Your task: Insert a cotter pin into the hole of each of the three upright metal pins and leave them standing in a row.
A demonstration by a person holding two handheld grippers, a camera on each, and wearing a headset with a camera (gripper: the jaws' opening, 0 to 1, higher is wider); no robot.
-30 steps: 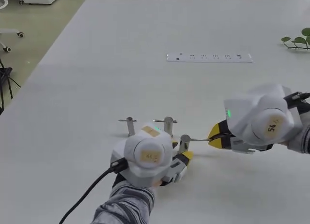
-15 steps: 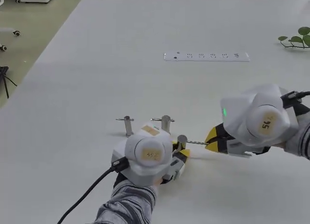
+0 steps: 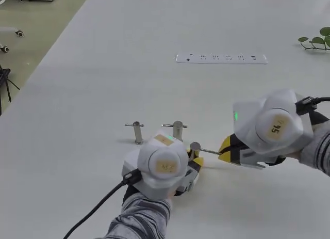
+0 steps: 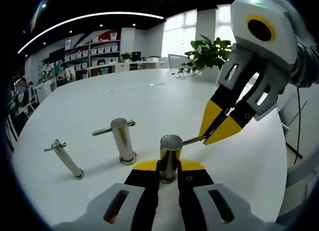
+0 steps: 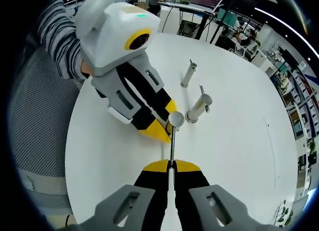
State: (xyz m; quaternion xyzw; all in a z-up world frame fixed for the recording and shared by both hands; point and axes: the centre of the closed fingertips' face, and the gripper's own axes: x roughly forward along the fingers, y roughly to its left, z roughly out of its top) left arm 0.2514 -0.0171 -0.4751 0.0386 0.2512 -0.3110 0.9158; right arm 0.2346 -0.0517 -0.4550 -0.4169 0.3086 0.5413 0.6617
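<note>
Three upright metal pins stand in a row on the white table. The left pin (image 3: 137,132) and the middle pin (image 3: 178,129) each carry a cotter pin through the top. My left gripper (image 3: 194,161) is shut on the right pin (image 4: 170,156), low on its shaft. My right gripper (image 3: 223,148) is shut on a thin cotter pin (image 5: 172,143), whose tip meets the top of the right pin (image 5: 176,119). The cotter pin (image 3: 209,150) lies level between that pin's head (image 3: 195,146) and the yellow fingertips.
A white power strip (image 3: 221,58) lies further back on the table. A green plant (image 3: 315,41) sits at the far right edge. The left gripper's black cable (image 3: 98,208) trails off toward the near left. Chair wheels (image 3: 13,35) show on the floor beyond the table's left edge.
The right gripper has shifted slightly left toward the right pin, with the cotter pin's tip at the pin's top. The left gripper keeps its hold.
</note>
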